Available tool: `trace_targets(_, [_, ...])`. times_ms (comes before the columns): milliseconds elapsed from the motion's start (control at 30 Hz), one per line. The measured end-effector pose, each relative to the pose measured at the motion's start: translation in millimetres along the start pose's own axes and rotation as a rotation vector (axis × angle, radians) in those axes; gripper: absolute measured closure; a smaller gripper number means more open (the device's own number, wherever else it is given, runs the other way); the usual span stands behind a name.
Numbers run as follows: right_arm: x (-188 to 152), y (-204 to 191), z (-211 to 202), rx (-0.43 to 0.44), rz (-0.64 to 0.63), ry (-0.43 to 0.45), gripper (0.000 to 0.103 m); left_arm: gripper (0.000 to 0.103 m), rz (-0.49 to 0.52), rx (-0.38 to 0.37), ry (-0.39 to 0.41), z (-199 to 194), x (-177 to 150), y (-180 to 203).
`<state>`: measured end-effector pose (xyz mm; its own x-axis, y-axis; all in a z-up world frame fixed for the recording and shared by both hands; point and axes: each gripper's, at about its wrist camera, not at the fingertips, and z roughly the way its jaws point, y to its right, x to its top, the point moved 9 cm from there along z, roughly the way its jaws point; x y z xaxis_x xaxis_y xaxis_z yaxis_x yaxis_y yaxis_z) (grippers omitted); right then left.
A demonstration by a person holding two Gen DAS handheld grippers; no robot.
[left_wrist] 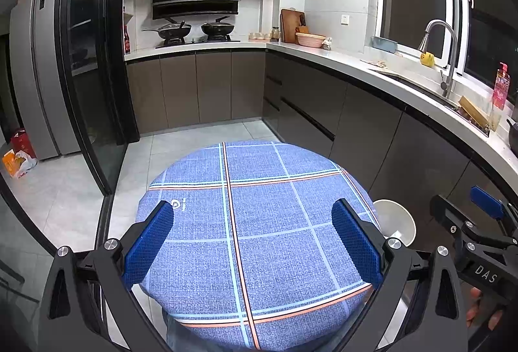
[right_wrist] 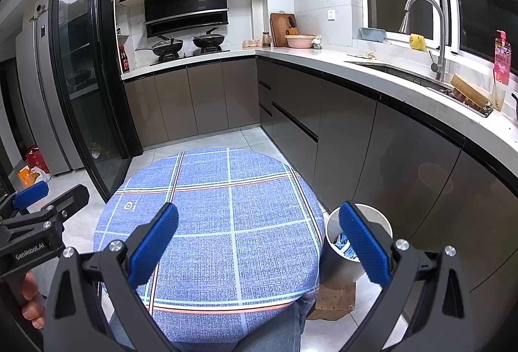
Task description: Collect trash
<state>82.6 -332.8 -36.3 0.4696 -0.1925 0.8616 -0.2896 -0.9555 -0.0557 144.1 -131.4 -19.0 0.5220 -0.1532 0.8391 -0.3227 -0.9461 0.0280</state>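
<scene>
Left wrist: plaid tabletop, kitchen, possibly bin.

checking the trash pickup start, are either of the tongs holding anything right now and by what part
Nothing is held. The left tongs and right tongs are both open above the checked tablecloth, with only cloth showing between their pads.

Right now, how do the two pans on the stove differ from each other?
The left wok has a long handle pointing out to the left; the right wok shows no such handle. The left wok sits nearer the glass door, the right wok nearer the counter corner. Both are dark, sit on burners, and have utensils resting in them.
</scene>
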Motion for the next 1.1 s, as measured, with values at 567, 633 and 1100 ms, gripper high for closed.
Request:
trace_targets(567, [-2.6,-0.3,4.9,0.001,-0.001,-0.012,0.003,0.008,-0.001,-0.002,-0.007,4.2,-3.2,-2.9])
trace_targets(633, [-3.5,0.0,5.5,0.002,-0.001,-0.015,0.003,0.009,-0.002,-0.004,-0.009,5.6,-4.1,-3.4])
trace_targets(1100, [-6.5,0.1,12.5,0.005,-0.001,-0.032,0.003,0.009,-0.003,-0.006,-0.025,13.4,-12.6,-10.7])
